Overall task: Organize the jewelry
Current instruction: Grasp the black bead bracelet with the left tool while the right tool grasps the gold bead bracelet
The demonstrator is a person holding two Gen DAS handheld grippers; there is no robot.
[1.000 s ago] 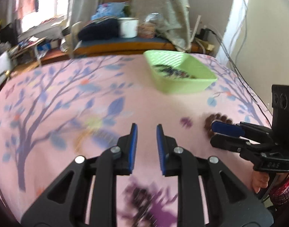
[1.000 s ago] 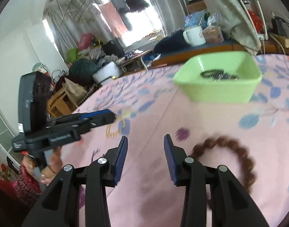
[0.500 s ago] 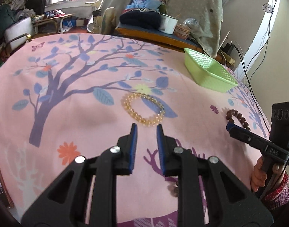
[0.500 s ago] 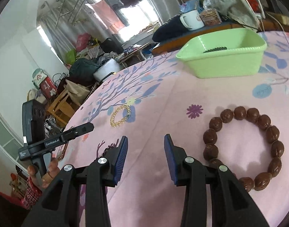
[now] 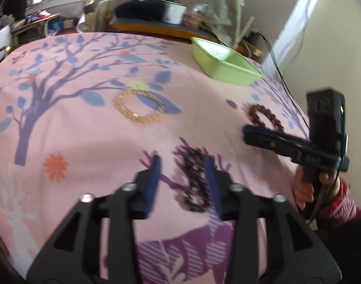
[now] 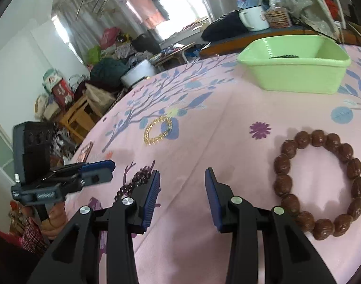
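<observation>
The step in hand looks like the pick-up of the dark purple bracelet (image 5: pixel 196 179), the piece farthest from the green tub (image 6: pixel 296 64) and nearest the person: the left gripper (image 5: pixel 182 181) hangs over it with its jaws opening, and the bracelet lies between the 2 blue pads without either pad pressing on it, so nothing is gripped yet. I judge the next move to call for a drop onto the cloth so the pads straddle the strand, then a squeeze on the beads, a lift, and a carry over to the tub. The right gripper (image 6: pixel 182 197) holds nothing; its pads stand parted over bare cloth, on the near side of the big brown bead bracelet (image 6: pixel 320 184), which lies flat between that gripper and the tub. Closer to the tub's left lies the gold bracelet (image 5: pixel 139 106), on a blue leaf of the print. The tub sits at the far edge, and something dark, probably jewelry already sorted, shows inside it. All 3 loose bracelets rest on a pink cloth (image 5: pixel 90 142) printed with a purple tree and blue leaves. Beyond the tub stand a white mug (image 6: pixel 253 19), a wooden shelf edge, hanging laundry by a bright window and heaps of household clutter.
</observation>
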